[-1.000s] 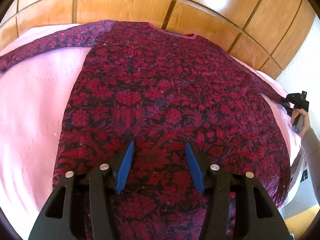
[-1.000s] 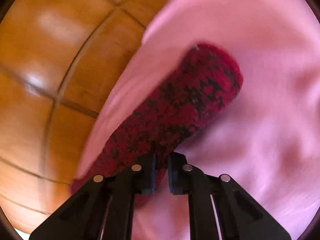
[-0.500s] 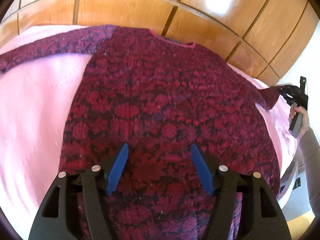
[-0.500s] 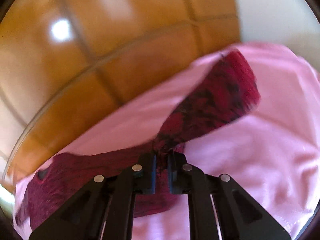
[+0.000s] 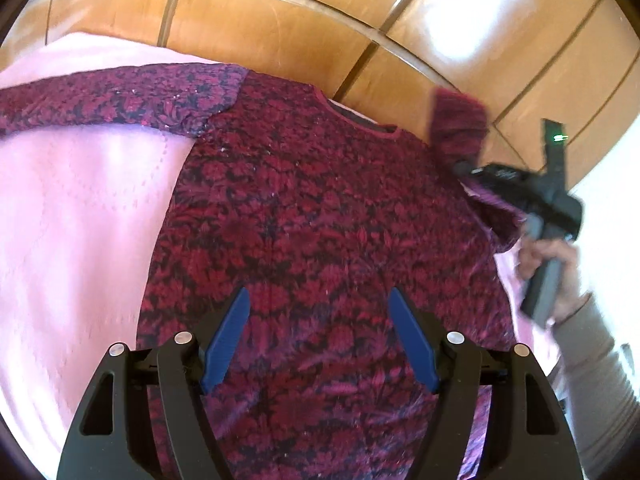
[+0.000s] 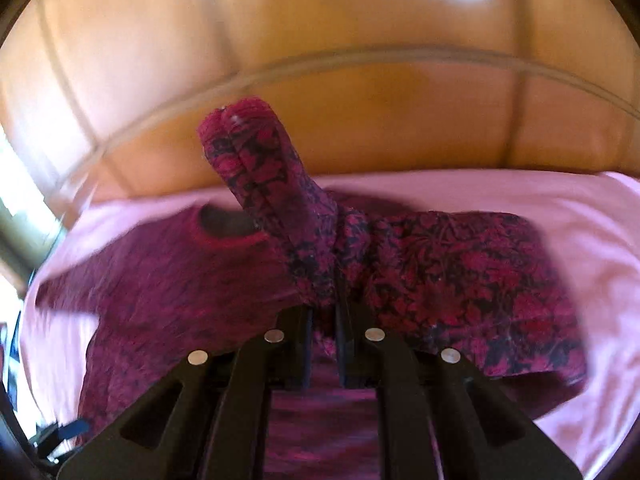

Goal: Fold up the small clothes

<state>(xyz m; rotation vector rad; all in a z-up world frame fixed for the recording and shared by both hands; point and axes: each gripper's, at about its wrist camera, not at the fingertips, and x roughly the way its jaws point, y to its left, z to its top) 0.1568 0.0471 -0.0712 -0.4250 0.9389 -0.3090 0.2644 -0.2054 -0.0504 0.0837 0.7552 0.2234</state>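
A dark red flower-patterned sweater (image 5: 312,220) lies flat on a pink blanket (image 5: 80,220), its neck toward the wooden wall. Its left sleeve (image 5: 100,100) stretches out to the left. My left gripper (image 5: 320,300) hovers over the lower body of the sweater; its jaws are opening, with nothing between the blue fingers (image 5: 228,336). My right gripper (image 6: 324,312) is shut on the right sleeve (image 6: 260,172), which sticks up past the fingers with its cuff in the air. In the left wrist view the right gripper (image 5: 464,168) holds that sleeve (image 5: 456,120) above the sweater's right shoulder.
Wooden panelling (image 5: 280,28) rises directly behind the blanket. A person's hand (image 5: 548,256) and grey sleeve (image 5: 592,360) hold the right gripper at the right side. A pale wall (image 5: 616,160) lies beyond the blanket's right edge.
My right gripper has swung the right sleeve up off the blanket and inward over the sweater's shoulder. My left gripper's fingers have spread wider and drawn back a little over the sweater.
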